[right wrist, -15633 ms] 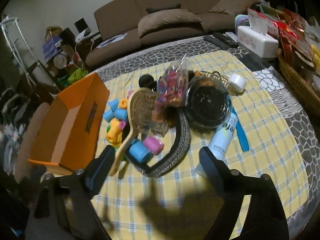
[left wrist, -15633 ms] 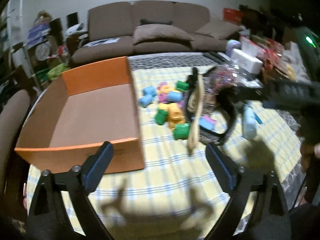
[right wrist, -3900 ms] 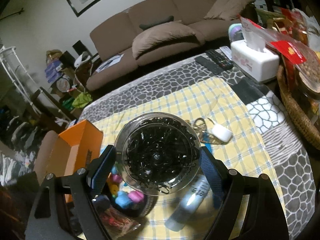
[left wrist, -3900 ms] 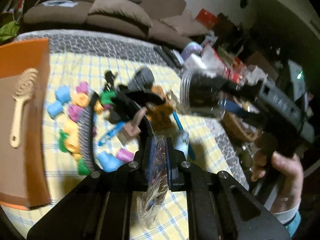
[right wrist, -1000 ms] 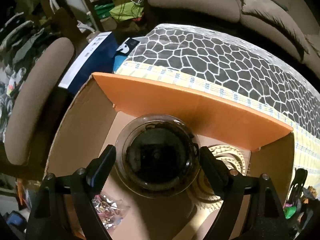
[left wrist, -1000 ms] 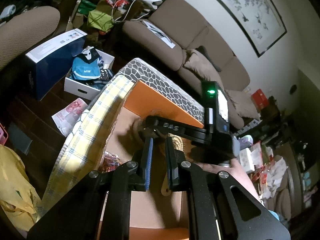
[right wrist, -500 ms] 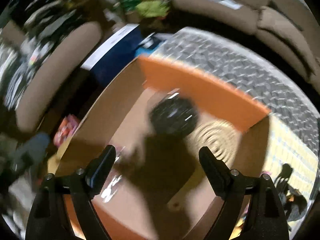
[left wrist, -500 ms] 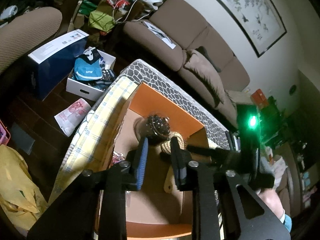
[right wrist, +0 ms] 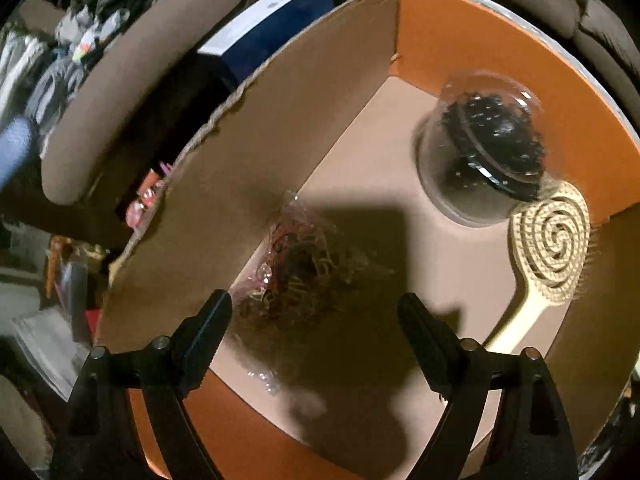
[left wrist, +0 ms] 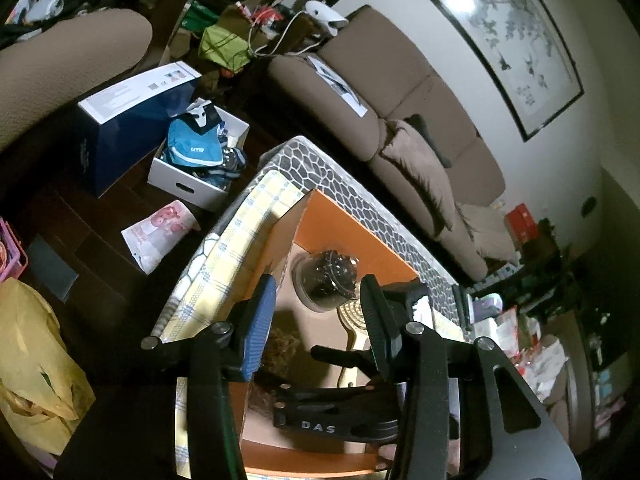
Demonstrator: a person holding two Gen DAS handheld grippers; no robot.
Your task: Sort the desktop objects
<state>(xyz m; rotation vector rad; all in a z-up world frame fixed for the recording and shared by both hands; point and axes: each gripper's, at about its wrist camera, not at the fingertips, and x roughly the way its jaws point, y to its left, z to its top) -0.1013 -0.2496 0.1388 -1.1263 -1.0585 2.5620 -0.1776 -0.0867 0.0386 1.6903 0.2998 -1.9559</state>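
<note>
3 items in ur orange box (right wrist: 460,32): jar (right wrist: 486,142), brush (right wrist: 550,248), bag of bands (right wrist: 300,268); right tongs (right wrist: 314,312) & left tongs (left wrist: 316,320) spread, empty; rest of worktop unseen.

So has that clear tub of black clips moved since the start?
Yes. The clear tub went from the yellow tablecloth into the orange box, beside the cream brush.

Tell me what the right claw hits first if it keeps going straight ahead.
Likely the bag of hair ties on the box floor, between the open right claw fingers; depth is unclear.
</note>
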